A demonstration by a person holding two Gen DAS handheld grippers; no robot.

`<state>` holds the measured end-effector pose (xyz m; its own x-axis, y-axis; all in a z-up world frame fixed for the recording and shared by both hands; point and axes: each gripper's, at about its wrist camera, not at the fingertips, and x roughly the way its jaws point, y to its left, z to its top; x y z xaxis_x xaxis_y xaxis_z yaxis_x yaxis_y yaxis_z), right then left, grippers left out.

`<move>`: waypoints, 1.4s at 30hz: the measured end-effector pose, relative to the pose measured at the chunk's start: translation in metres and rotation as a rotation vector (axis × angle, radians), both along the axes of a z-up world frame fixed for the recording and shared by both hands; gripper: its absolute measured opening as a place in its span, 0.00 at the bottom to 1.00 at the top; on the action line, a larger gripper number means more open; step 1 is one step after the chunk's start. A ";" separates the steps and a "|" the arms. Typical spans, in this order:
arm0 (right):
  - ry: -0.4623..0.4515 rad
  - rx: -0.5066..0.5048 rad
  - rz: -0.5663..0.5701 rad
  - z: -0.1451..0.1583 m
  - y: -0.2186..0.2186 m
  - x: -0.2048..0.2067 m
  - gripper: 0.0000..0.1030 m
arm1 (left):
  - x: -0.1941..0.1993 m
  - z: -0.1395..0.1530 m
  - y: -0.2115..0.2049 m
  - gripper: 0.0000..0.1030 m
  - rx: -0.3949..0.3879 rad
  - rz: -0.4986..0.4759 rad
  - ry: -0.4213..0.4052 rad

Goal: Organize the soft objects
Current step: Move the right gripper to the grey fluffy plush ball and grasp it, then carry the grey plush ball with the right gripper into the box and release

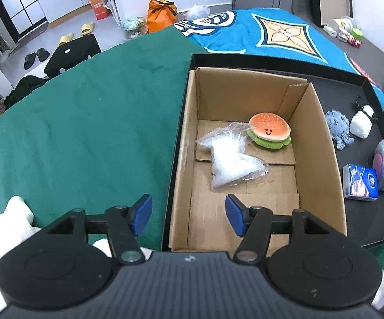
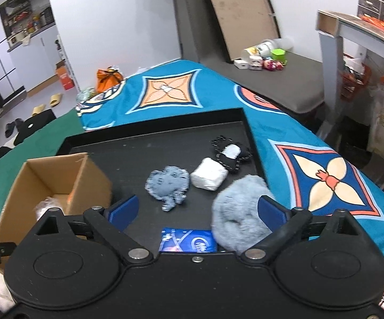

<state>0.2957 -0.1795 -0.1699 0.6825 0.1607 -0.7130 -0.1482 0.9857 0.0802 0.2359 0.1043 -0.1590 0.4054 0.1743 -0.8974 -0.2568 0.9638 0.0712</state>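
A cardboard box stands in a black tray. Inside lie a burger plush and a clear bag of white filling. My left gripper is open and empty above the box's near left wall. In the right wrist view the tray holds a blue-grey octopus plush, a white packet, a black-and-white plush, a fluffy grey plush and a blue tissue pack. My right gripper is open and empty above them, its right finger beside the fluffy plush.
The tray rests on a bed with a green sheet and a blue patterned blanket. The box stands left of my right gripper. A white plush lies at the bed's near left. Slippers and bags lie on the floor beyond.
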 end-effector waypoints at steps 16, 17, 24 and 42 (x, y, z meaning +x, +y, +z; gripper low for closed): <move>0.008 -0.025 -0.067 -0.032 -0.024 0.016 0.95 | 0.023 -0.011 -0.025 0.67 0.089 -0.039 0.070; 0.009 -0.033 -0.071 -0.034 -0.024 0.017 0.95 | 0.025 -0.011 -0.027 0.67 0.093 -0.040 0.075; 0.041 -0.047 -0.088 -0.050 -0.027 0.025 0.95 | 0.032 -0.017 -0.035 0.68 0.144 -0.032 0.103; 0.060 -0.116 -0.053 -0.064 -0.024 0.025 0.63 | 0.029 -0.011 -0.041 0.68 0.181 -0.031 0.109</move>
